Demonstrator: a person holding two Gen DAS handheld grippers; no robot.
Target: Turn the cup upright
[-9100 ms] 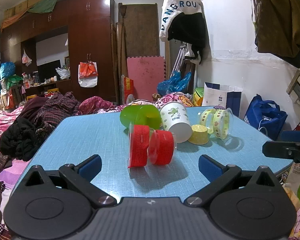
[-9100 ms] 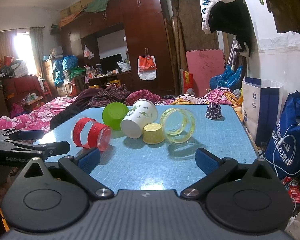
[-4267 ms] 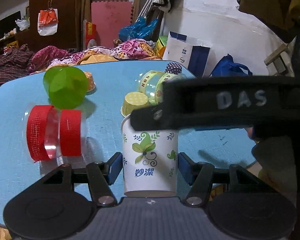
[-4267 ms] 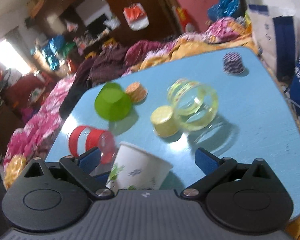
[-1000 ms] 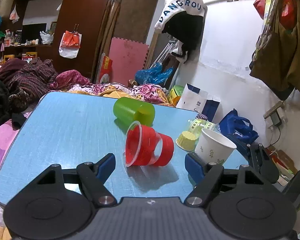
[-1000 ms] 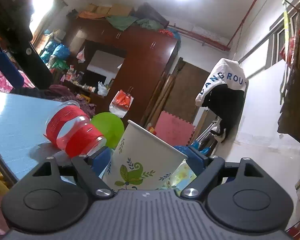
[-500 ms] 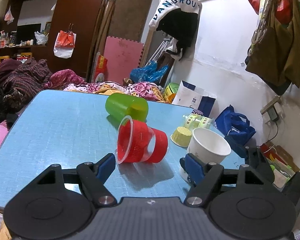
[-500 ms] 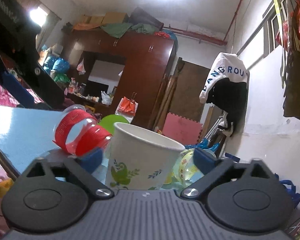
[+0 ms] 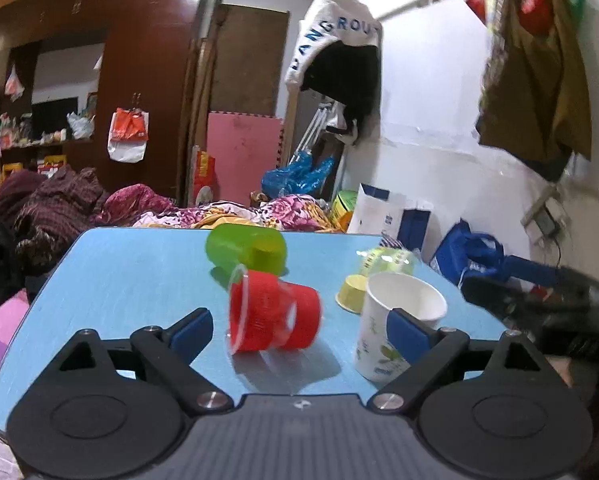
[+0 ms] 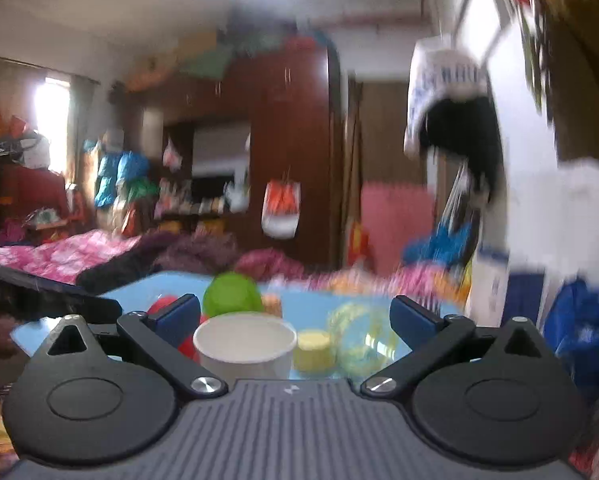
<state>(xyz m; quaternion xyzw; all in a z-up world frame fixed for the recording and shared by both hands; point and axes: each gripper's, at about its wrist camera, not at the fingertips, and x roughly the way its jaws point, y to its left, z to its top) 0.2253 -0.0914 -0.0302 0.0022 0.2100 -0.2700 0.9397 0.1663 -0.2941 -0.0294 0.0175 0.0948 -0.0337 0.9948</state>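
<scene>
1. Blue and faintly textured, the table fills the lower middle of the left wrist view; behind it stand a dark brown wardrobe, a pink foam mat and heaps of clothes on a bed, with a white-and-black jacket hanging on the white wall.
2. On the table, the white paper cup with green leaf print stands upright, mouth up, near the front right edge. In the right wrist view, which is motion-blurred, its rim shows low and just ahead of the gripper body.
3. The right gripper has its blue-padded fingers spread wide; the cup sits between and below them, touching neither. A second ago this gripper clamped the cup, tilted; it has since let go and lifted back.
4. The left gripper is likewise spread wide and holds nothing; its right finger overlaps the cup in the picture only.
5. A clear cup with red bands lies on its side between the left gripper's fingers, beyond them, as it did a second ago.
6. A green cup lies on its side behind the red one.
7. A clear cup with yellow-green bands lies on its side at the right.
8. A small yellow cup rests just behind the paper cup.
</scene>
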